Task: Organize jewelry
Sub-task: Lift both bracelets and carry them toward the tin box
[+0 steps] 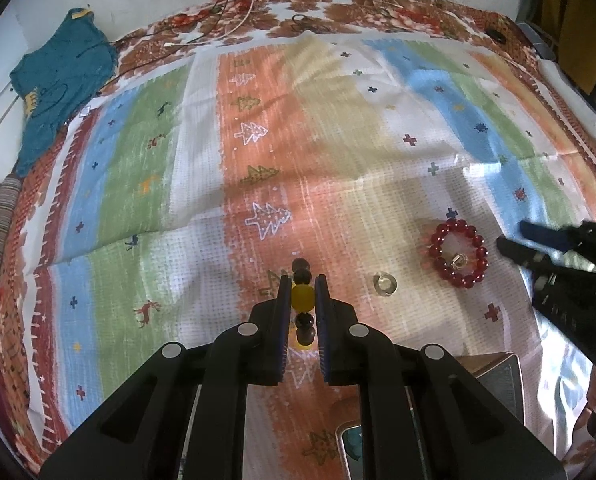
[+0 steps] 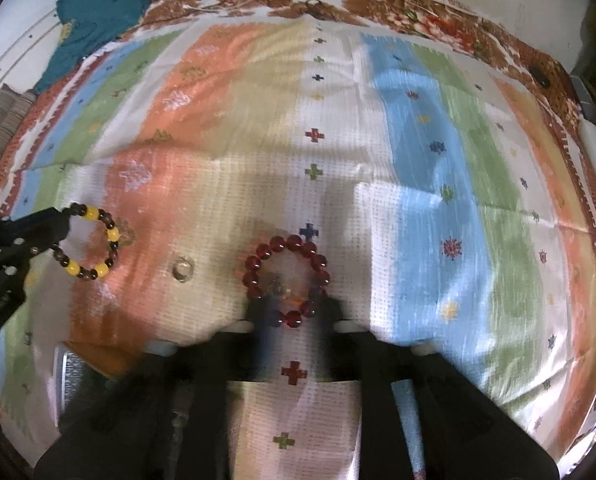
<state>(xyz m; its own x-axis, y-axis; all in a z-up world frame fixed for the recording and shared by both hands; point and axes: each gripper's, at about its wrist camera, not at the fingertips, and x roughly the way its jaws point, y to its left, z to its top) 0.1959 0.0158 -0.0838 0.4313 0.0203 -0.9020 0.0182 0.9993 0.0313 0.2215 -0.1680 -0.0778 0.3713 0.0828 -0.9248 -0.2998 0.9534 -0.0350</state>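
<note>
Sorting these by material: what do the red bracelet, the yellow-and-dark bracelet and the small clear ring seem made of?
Red bracelet: translucent glossy beads with bright highlights, probably glass or resin. Yellow-and-dark bracelet: opaque, waxy yellow beads, perhaps resin or amber-like; the dark brown ones look like wood, though that is uncertain. Small clear ring: see-through and shiny, glass or clear plastic.

Both wrist cameras look steeply down, close over the striped cloth [image 1: 338, 140]; each shows the red bead bracelet [image 1: 458, 254] [image 2: 286, 280], left view at three o'clock.
</note>
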